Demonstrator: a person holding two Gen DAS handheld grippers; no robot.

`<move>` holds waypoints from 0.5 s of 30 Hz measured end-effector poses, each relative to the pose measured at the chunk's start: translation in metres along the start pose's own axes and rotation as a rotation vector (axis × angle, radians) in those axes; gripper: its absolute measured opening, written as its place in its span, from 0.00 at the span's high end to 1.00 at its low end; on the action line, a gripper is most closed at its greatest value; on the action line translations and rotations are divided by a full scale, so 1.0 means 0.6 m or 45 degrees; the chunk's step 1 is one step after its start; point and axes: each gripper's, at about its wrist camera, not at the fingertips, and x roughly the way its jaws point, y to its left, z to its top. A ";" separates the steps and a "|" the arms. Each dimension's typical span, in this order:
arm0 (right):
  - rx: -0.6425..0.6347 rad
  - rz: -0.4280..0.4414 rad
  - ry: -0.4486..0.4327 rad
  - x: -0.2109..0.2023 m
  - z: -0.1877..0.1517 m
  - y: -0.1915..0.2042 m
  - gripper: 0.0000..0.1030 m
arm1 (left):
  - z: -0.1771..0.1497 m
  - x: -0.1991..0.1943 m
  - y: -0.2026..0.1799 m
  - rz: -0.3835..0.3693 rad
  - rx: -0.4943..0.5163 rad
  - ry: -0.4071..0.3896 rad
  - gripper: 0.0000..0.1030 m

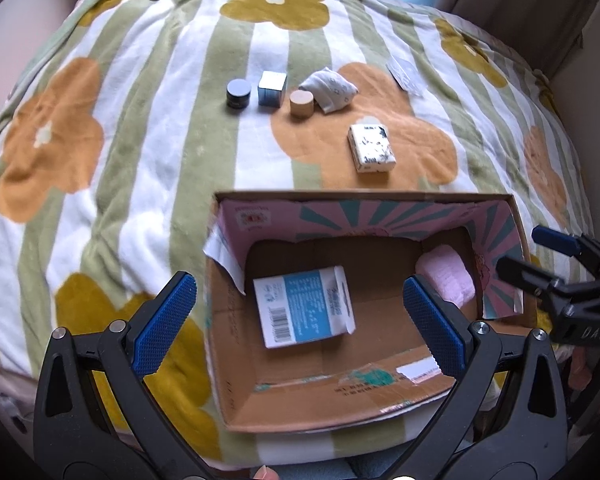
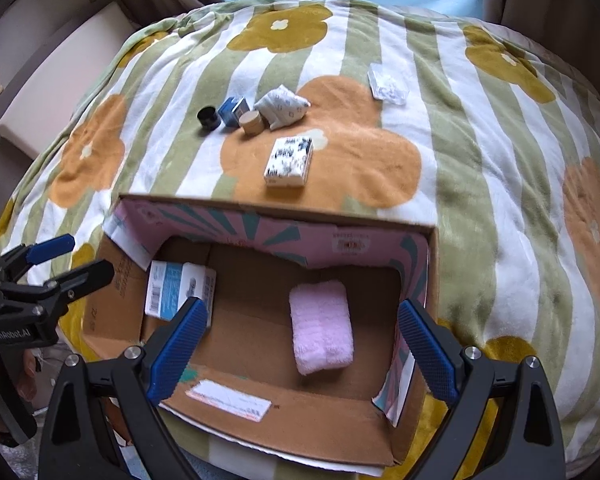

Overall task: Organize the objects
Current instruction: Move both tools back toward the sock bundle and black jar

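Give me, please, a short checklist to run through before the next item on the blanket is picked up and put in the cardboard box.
1. Left gripper open and holding nothing: ok.
2. Right gripper open and holding nothing: ok.
3. Cardboard box open on top, with bare floor between the blue-and-white box and the pink towel: ok.
4. Black-and-white box lies apart from other items, free to grasp: ok.
5. Wooden round container free to grasp: not ok, crowded by the patterned pouch.
6. Black jar lid tight: cannot tell.
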 end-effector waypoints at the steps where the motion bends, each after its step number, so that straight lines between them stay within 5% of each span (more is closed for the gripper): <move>1: 0.008 0.007 -0.005 -0.002 0.007 0.001 0.07 | 0.007 -0.002 0.005 -0.003 0.006 -0.007 0.00; 15: 0.218 0.127 -0.072 0.008 0.155 0.024 0.07 | 0.154 0.018 0.079 0.028 0.170 -0.114 0.00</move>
